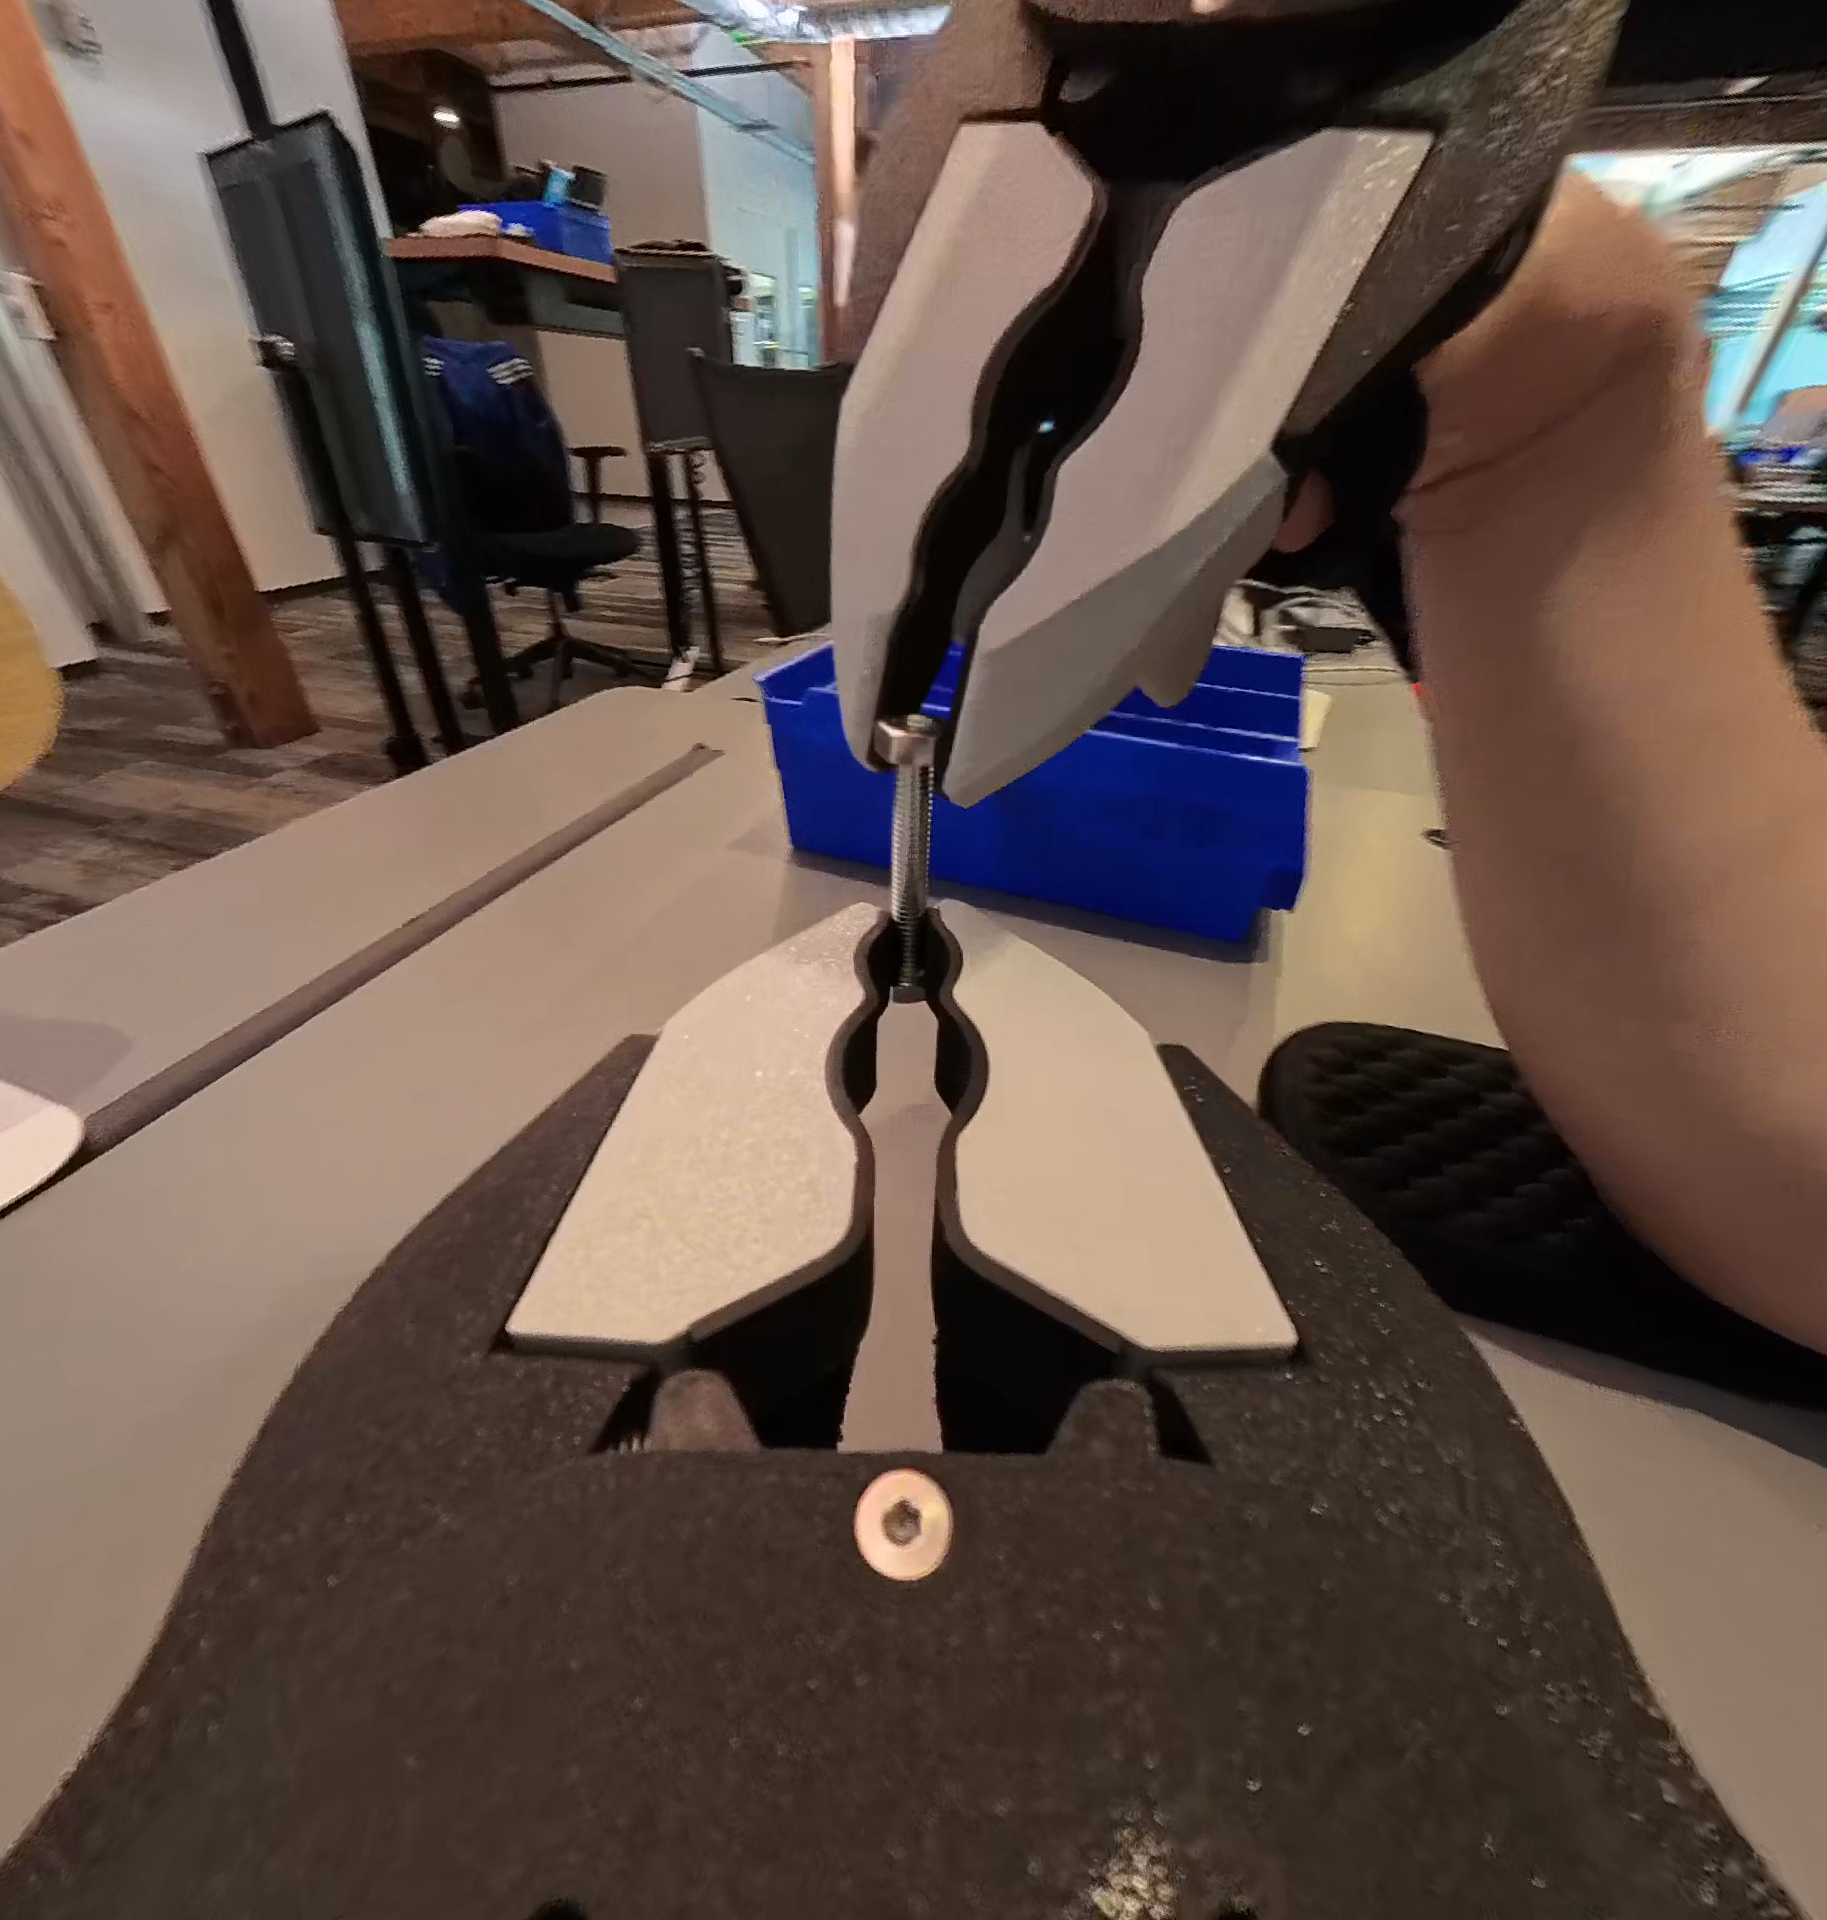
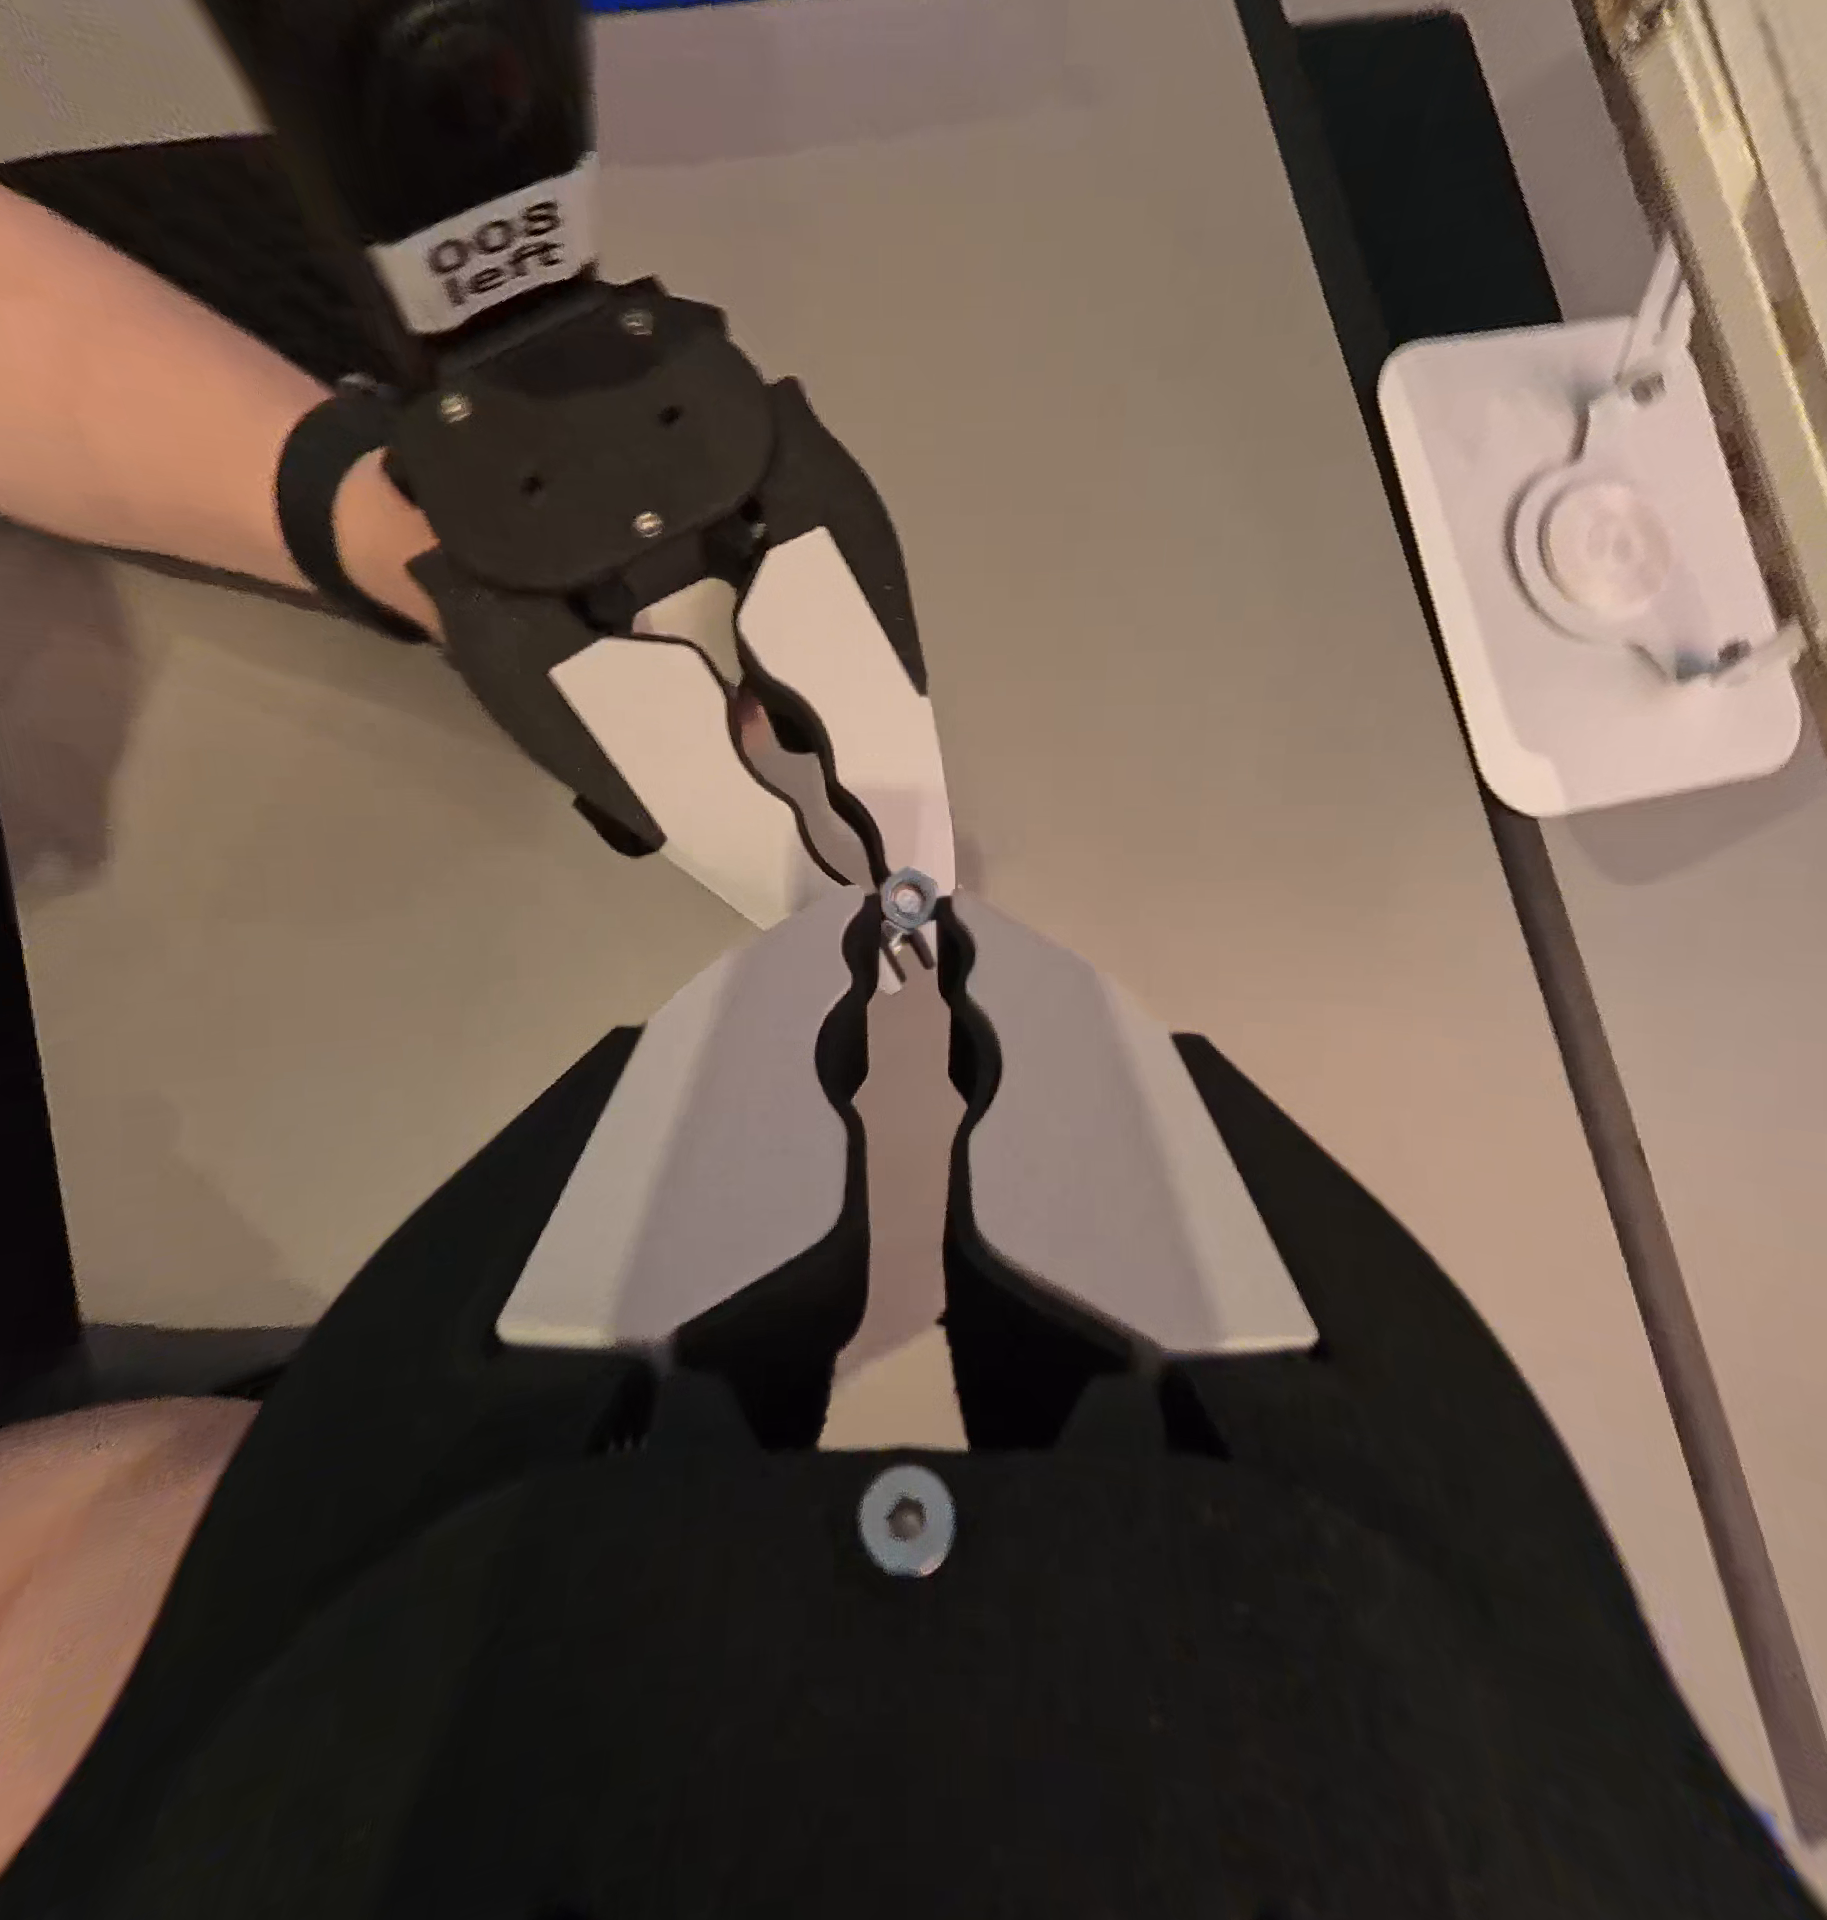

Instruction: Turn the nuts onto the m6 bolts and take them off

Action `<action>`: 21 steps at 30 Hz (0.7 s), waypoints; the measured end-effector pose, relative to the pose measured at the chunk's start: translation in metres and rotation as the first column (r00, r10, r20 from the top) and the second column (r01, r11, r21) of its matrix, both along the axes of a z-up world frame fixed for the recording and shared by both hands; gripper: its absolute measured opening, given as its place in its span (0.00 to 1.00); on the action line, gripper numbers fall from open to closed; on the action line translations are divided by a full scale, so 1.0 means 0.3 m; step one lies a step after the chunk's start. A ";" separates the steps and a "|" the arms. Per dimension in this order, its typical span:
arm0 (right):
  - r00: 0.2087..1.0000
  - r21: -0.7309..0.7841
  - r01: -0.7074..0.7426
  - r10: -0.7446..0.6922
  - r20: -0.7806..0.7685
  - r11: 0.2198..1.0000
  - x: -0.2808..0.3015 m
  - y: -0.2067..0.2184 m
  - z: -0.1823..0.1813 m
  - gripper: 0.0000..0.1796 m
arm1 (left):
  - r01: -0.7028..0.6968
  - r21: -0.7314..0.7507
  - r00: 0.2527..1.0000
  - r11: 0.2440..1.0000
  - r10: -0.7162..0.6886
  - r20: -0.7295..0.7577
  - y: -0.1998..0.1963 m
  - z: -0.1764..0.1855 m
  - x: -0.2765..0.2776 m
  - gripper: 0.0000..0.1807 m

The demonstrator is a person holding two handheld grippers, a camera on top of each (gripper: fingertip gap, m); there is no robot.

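One bolt [image 1: 910,831], silver, threaded, held above the grey worktop [image 1: 369,1039] at the centre of the left wrist view; its long axis stands near upright, head at the top, thread end downward; one nut [image 2: 910,896], hexagonal, on the lower end of the thread, seen end-on at the centre of the right wrist view with the bolt tip showing in its bore; two claws; the left claw [image 1: 911,971], entering from the bottom of its own frame, is clamped on the nut [image 1: 908,987] between its wavy grey fingertips [image 1: 836,966], lying low and nearly level over the worktop; the right claw [image 1: 914,748], coming down from the upper right of that frame, is clamped on the bolt head, pointing steeply down; in the right wrist view the right claw [image 2: 907,925] rises from the bottom edge and the left claw [image 2: 904,878] reaches in from the upper left, the two tips meeting at the nut; two hands, one on each handle, the right hand [image 1: 1574,436] at the upper right of the left wrist view, the left hand [image 2: 161,416] at the left of the right wrist view under a black strap; one blue bin [image 1: 1096,821] with dividers, behind the bolt on the worktop; one black textured pad [image 1: 1449,1174] under the right forearm, right of centre; one white mount [image 2: 1574,582] at the worktop's edge, upper right of the right wrist view; office chairs and a dark panel on a stand in the background, upper left of the left wrist view.
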State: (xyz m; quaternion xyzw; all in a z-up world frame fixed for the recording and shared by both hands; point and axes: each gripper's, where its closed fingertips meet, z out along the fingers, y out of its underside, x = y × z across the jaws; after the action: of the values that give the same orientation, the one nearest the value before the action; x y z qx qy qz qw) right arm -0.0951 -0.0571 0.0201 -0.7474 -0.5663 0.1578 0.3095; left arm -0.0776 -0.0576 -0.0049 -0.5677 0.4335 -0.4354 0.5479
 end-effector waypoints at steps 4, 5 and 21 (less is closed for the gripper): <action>0.986 -0.006 -0.145 0.144 -0.083 0.989 -0.001 -0.060 0.018 0.05 | 0.208 -0.053 0.978 0.977 -0.208 0.017 -0.077 0.017 0.004 0.03; 0.978 -0.003 -0.185 0.183 -0.101 0.983 -0.003 -0.077 0.022 0.05 | 0.258 -0.063 0.966 0.964 -0.257 0.021 -0.096 0.020 0.002 0.03; 0.662 0.055 -0.698 0.673 -0.331 0.714 -0.073 -0.324 0.081 0.05 | 0.794 -0.203 0.605 0.573 -0.779 0.166 -0.378 0.084 -0.096 0.03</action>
State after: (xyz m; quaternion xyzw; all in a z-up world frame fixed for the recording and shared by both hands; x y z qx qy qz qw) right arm -0.1169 -0.1542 0.0444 -0.4533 -0.7397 0.4059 0.2876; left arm -0.1063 -0.1711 0.0202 -0.3691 0.5641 -0.7014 0.2317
